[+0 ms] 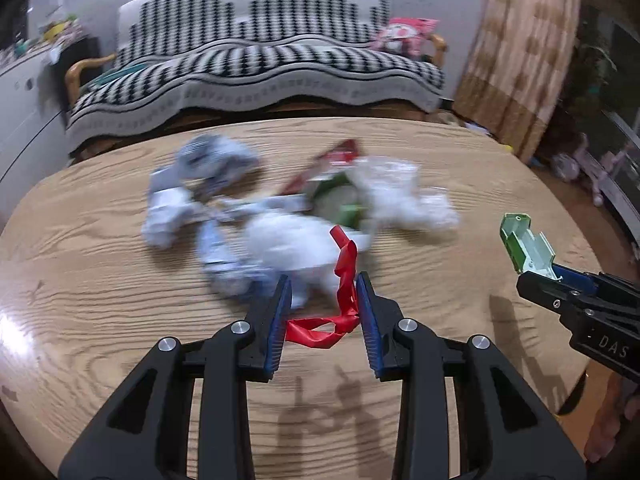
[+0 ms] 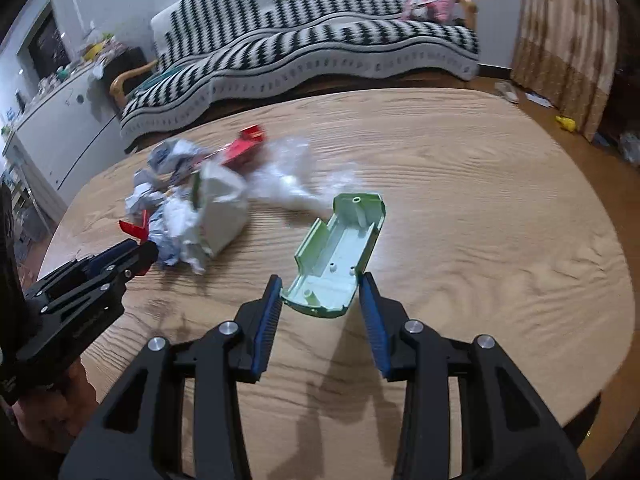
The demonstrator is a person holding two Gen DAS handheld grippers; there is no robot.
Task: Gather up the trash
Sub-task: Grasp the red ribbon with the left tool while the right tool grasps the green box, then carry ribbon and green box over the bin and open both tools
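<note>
A pile of trash (image 1: 280,208) lies on the wooden table (image 1: 100,280): crumpled white paper, clear plastic, a white carton with green and a red wrapper. It also shows in the right wrist view (image 2: 200,208). My left gripper (image 1: 322,300) has its jaws apart around a red ribbon (image 1: 344,280), which rests against the right pad and hangs between them. My right gripper (image 2: 320,300) holds a pale green plastic shell (image 2: 340,252) by its near end between its pads, above the table. The shell also shows in the left wrist view (image 1: 528,246).
A sofa with a black-and-white patterned throw (image 1: 260,60) stands behind the table, with a pink toy (image 1: 404,34) on it. A beige curtain (image 1: 520,52) hangs at the right. A white cabinet (image 2: 60,120) stands at the left.
</note>
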